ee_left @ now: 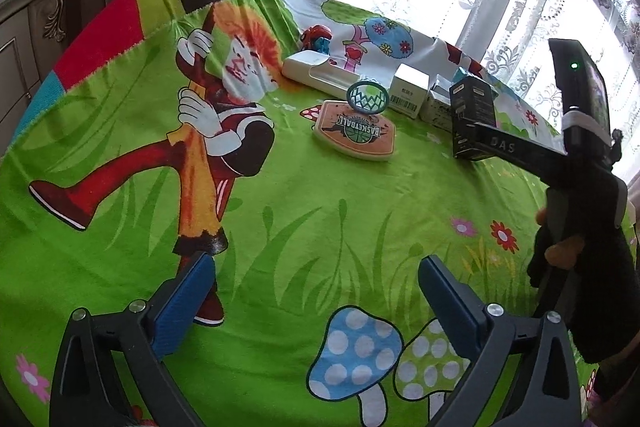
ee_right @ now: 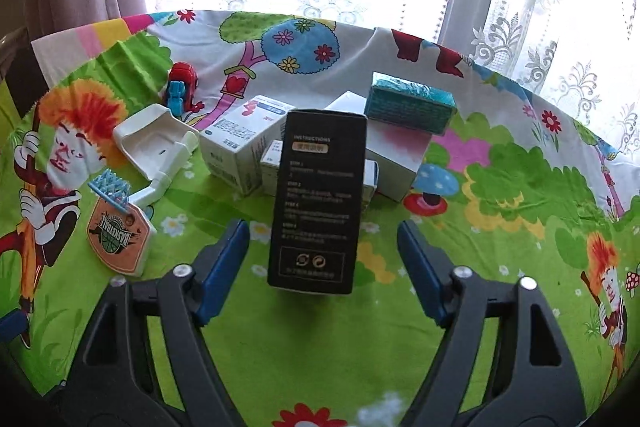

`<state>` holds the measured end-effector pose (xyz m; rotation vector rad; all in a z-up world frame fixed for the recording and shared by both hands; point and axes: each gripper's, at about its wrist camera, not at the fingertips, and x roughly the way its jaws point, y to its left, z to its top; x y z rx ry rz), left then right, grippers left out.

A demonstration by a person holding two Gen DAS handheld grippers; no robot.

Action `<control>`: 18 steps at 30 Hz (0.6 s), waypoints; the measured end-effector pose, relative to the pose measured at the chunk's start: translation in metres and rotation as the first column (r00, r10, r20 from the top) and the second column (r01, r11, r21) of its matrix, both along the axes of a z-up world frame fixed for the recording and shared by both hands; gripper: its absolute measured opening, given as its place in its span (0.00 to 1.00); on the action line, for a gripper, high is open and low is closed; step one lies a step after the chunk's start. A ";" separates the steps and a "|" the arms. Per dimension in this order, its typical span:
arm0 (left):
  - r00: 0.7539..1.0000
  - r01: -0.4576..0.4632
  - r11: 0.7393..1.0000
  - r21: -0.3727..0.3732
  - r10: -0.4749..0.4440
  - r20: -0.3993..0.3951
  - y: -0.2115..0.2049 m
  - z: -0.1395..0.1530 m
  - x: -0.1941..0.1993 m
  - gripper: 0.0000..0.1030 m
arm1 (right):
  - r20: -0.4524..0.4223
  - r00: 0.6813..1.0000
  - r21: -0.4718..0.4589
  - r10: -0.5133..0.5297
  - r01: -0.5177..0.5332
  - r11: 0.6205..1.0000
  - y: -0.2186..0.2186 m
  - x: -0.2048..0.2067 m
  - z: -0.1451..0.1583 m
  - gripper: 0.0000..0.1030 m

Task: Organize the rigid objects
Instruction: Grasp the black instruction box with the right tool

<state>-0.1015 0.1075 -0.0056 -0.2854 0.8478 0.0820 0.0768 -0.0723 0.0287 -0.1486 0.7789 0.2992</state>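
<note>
A tall black box (ee_right: 320,195) with printed instructions stands on the cartoon cloth between the fingers of my right gripper (ee_right: 322,239). There is a gap on each side, so the blue pads do not touch it. In the left wrist view the same black box (ee_left: 472,107) shows at the right, with a finger (ee_left: 504,145) of the right gripper across it and a gloved hand behind. My left gripper (ee_left: 316,291) hangs wide open over bare green cloth with nothing between its fingers.
Behind the black box are a white medicine box (ee_right: 236,147), a bigger white box (ee_right: 396,155) and a teal box (ee_right: 408,103) on top of it. To the left lie a white plastic holder (ee_right: 156,143), a red-and-blue toy car (ee_right: 182,87) and a basketball hoop toy (ee_right: 118,239). Lace curtains hang behind.
</note>
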 end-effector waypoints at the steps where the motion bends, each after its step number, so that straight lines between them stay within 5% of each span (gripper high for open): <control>1: 1.000 0.000 1.000 0.004 0.000 -0.003 -0.001 0.000 0.000 1.00 | -0.027 1.000 0.000 0.004 -0.004 1.000 -0.005 0.000 0.003 0.41; 4: 1.000 0.003 1.000 0.018 -0.003 -0.010 -0.002 0.000 0.001 1.00 | -0.179 0.980 0.027 0.088 -0.085 0.996 -0.022 -0.008 0.013 0.41; 6: 1.000 0.005 1.000 0.027 -0.004 -0.016 -0.004 0.000 0.002 1.00 | -0.345 0.918 -0.007 0.195 -0.210 0.978 -0.026 -0.023 0.007 0.42; 9: 0.999 0.011 0.998 0.054 -0.009 -0.032 -0.007 -0.001 0.005 1.00 | -0.391 0.890 -0.091 0.234 -0.290 0.953 -0.038 -0.053 0.005 0.42; 14: 0.998 0.018 0.994 0.108 -0.011 -0.062 -0.014 -0.003 0.009 1.00 | -0.368 0.902 -0.054 0.228 -0.265 0.963 -0.052 -0.060 -0.002 0.43; 18: 0.994 0.039 0.982 0.187 -0.019 -0.109 -0.024 -0.007 0.013 1.00 | -0.289 0.930 -0.031 0.227 -0.246 0.969 -0.049 -0.055 -0.015 0.57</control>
